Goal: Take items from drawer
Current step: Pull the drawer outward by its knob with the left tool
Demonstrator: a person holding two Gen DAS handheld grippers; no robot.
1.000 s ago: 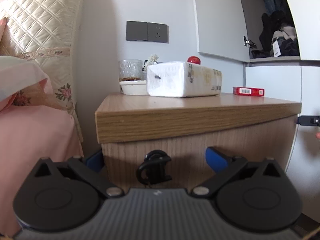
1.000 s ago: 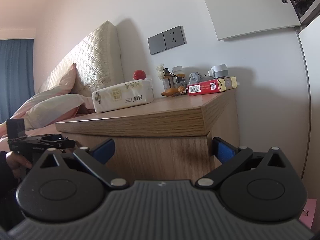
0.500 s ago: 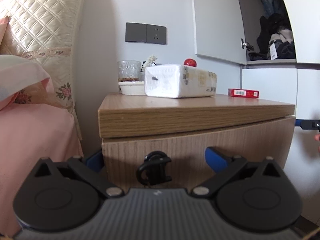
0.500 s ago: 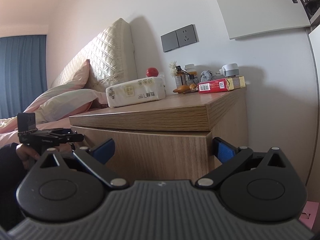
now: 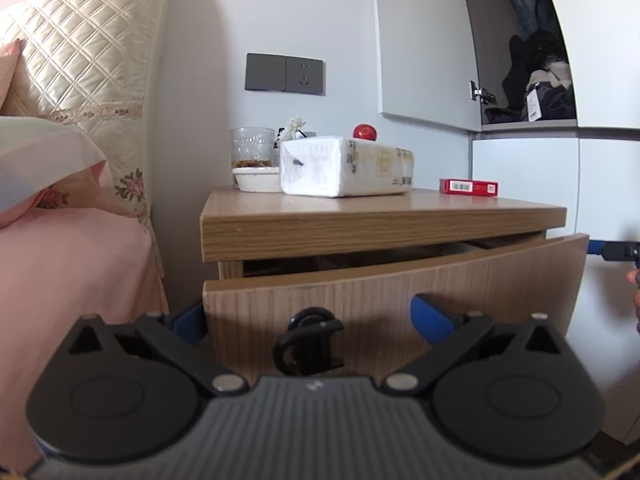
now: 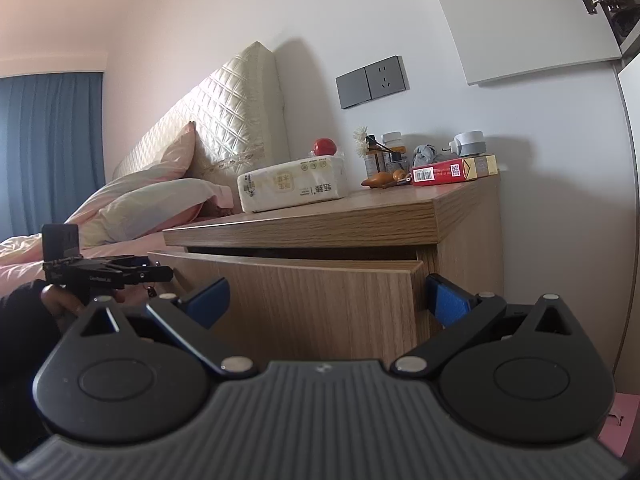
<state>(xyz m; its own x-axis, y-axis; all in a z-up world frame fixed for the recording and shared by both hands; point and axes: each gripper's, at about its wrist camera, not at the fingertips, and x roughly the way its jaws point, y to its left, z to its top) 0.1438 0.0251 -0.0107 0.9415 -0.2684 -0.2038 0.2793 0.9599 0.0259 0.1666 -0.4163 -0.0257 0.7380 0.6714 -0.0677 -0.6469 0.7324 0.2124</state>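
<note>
Pale wood-grain drawer (image 5: 394, 280) partly out ahead of wide-spread, empty left claw (image 5: 308, 316), black ring pull (image 5: 308, 340) between its tips for tugging; right claw (image 6: 326, 296) likewise gaping, empty

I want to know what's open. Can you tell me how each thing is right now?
drawer: pulled partly open
left gripper: fingers wide open, straddling the drawer front
right gripper: fingers wide open
cupboard door: swung open
glass: upright
tissue pack: lying flat
</note>
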